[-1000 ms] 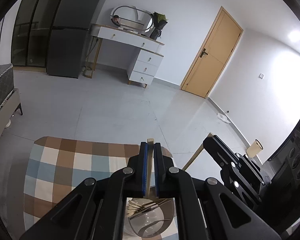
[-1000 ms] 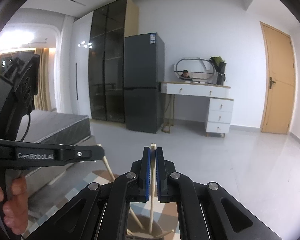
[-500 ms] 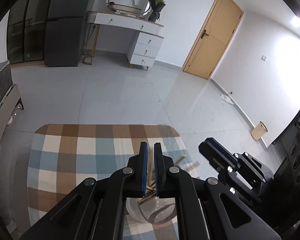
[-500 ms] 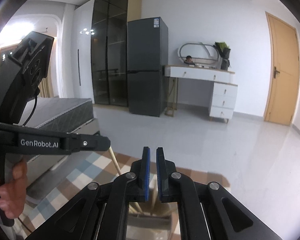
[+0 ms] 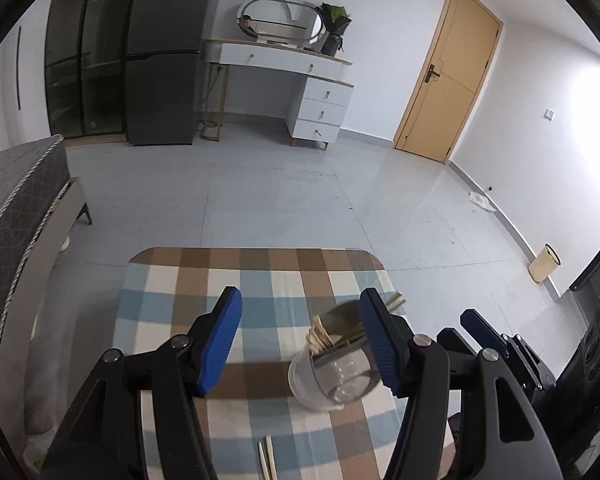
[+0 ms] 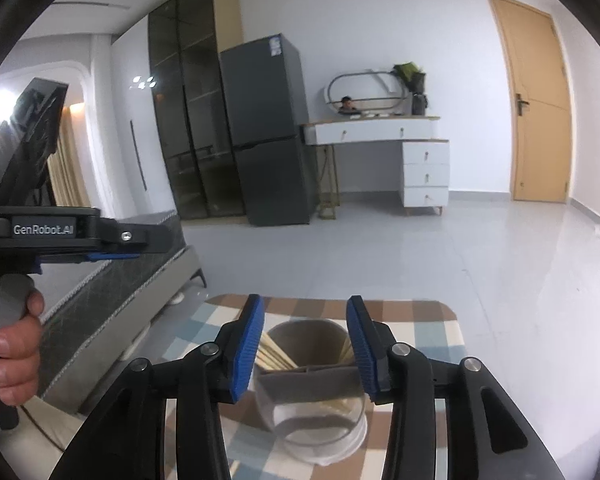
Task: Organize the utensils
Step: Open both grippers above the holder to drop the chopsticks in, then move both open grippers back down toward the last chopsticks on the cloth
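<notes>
A clear utensil holder [image 5: 332,376] with a grey divider stands on the checked tablecloth [image 5: 204,280]. Several wooden chopsticks [image 5: 320,336] stand in it, leaning left and right. My left gripper [image 5: 300,336] is open and empty above the table, with the holder just inside its right finger. My right gripper [image 6: 306,344] is open and empty directly over the holder [image 6: 312,400], with chopsticks [image 6: 272,354] showing between its fingers. Two more chopsticks [image 5: 267,458] lie flat on the cloth near the front edge. The right gripper's body [image 5: 500,348] shows in the left wrist view.
The table's far edge [image 5: 256,249] drops to a grey tiled floor. A grey bed [image 5: 16,216] stands at the left. The hand on the left gripper's handle [image 6: 12,344] shows in the right wrist view. A fridge, a white dresser and a door stand far behind.
Both grippers were shut on a chopstick and have opened. The chopsticks now stand in the holder. Both views have tilted down toward the table.
</notes>
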The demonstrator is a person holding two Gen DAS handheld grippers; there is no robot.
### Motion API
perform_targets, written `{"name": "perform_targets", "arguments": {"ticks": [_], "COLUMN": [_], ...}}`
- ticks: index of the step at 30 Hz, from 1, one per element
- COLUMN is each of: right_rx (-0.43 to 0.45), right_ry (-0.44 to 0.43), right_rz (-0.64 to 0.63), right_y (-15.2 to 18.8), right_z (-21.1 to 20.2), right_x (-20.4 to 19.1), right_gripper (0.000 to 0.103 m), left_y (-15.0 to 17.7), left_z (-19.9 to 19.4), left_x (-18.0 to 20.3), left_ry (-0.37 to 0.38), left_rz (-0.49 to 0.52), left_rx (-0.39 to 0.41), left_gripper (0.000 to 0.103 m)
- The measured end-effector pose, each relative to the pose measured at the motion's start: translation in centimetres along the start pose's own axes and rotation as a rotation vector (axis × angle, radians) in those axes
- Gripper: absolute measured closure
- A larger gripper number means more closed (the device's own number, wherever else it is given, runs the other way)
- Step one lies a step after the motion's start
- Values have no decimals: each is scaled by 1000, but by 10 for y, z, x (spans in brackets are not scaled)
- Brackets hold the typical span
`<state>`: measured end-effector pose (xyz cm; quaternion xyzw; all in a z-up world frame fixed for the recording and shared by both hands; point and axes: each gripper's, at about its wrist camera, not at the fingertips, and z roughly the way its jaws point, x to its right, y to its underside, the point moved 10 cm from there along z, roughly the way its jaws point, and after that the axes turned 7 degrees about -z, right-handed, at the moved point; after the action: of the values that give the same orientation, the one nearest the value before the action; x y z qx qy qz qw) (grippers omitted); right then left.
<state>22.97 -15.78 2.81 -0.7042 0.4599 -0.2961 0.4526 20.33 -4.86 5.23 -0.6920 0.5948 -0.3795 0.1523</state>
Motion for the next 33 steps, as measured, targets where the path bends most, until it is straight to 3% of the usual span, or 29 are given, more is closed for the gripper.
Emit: {"name": "perform_targets", "arguments": {"ticks": [4,5,6,9,18,24,27,31,33], "right_rx": [22,29,36,41,29,19,19,-2,-32], "right_ry": [11,8,7,9,1,3,7,-2,-16], "right_rz": [20,27,32,41,60,31,34,95,114], "right_y": [-4,-4,-4,-2,9,29,42,62,78], "right_z": [-26,-35,-41,-56,-78,-93,-99,-94,-88], "right_x": [-9,-14,-17,-26,-60,-84,-91,-91,-91], "right_gripper": [45,42,38,29,20,19,16,16,16], "left_y": [5,7,9,22,53,71,80,97,113], "left_z": [-40,-50,-54,-71,-106,-134,-145,-130,-103], "left_x": [-9,-12,-13,-21,-25,-22,-23,-38,-52], "left_ry": [-39,-43,-41,-46,-109,-51,-31,-73,-109], "left_rz": [-19,-26,-28,-44,-15,-36,-50,-59,-59], "left_rx": [63,88,92,93,127,114,112,124,77], "left_gripper": [42,36,31,29,24,23,16,13,13]}}
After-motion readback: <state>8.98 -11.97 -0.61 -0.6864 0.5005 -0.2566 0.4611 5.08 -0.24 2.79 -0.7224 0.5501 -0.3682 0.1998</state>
